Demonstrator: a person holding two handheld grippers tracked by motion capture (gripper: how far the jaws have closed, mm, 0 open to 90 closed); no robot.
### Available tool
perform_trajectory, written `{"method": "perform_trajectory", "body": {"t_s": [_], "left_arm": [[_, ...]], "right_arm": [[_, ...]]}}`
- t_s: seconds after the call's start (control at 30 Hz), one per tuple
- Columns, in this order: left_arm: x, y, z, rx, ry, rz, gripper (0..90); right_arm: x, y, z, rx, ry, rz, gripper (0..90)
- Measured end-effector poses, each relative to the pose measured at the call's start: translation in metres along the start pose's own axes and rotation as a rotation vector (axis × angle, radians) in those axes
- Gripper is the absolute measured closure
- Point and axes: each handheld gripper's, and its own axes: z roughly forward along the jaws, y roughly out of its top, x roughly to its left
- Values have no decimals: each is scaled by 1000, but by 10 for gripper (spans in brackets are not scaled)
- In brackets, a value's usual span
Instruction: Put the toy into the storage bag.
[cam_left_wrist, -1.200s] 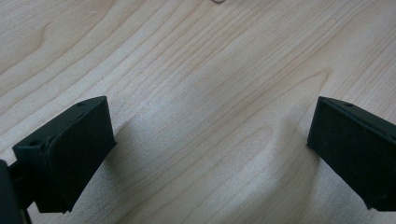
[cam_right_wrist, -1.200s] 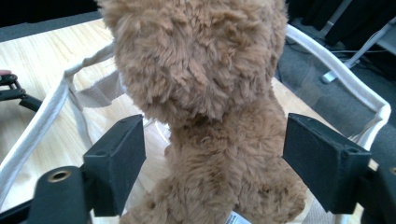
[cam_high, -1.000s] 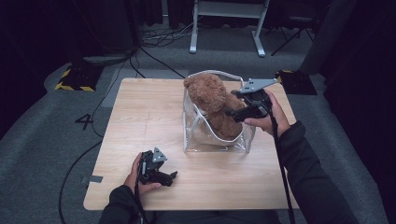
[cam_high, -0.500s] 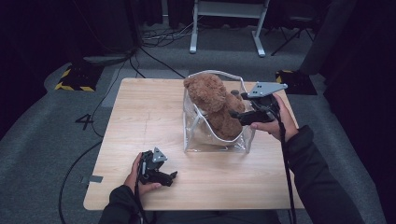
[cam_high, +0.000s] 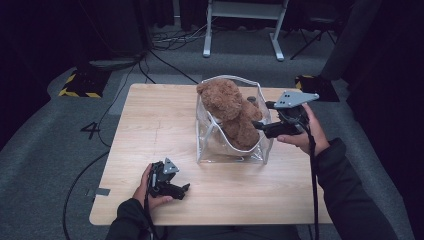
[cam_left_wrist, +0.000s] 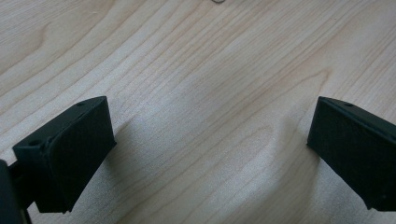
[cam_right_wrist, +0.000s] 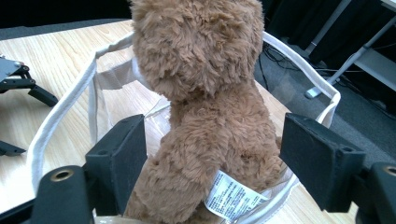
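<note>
High view: your teddy bear (cam_high: 231, 114) already sits in the clear bag (cam_high: 210, 145), at one o'clock on the table (cam_high: 150, 125).

Right gripper view: your right gripper (cam_right_wrist: 212, 154) stands wide beside it, gripping nothing.

Left gripper view: your left gripper (cam_left_wrist: 210, 140) rests wide, idle.

Light wood counter (cam_high: 150, 125) standing on grey carpet floor (cam_high: 60, 150). Black cables (cam_high: 165, 55) trailing across carpet behind counter. Black-and-yellow hazard-striped block (cam_high: 80, 82) lying at back left. White metal frame legs (cam_high: 242, 30) standing at rear centre. Dark drapes (cam_high: 50, 30) closing in surroundings. Number four (cam_high: 92, 131) marking floor, left of counter.
</note>
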Motion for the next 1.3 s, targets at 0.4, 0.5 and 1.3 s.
{"method": "perform_trajectory", "body": {"t_s": [0.4, 0.5, 1.3], "left_arm": [[0, 0, 0, 0, 0, 0, 6], [0, 0, 0, 0, 0, 1, 5], [0, 0, 0, 0, 0, 0, 6]], "right_arm": [[4, -5, -10, -1, -10, -20, 220], [5, -9, -14, -5, -8, -23, 220], [3, -36, -41, 4, -50, -56, 212]]}}
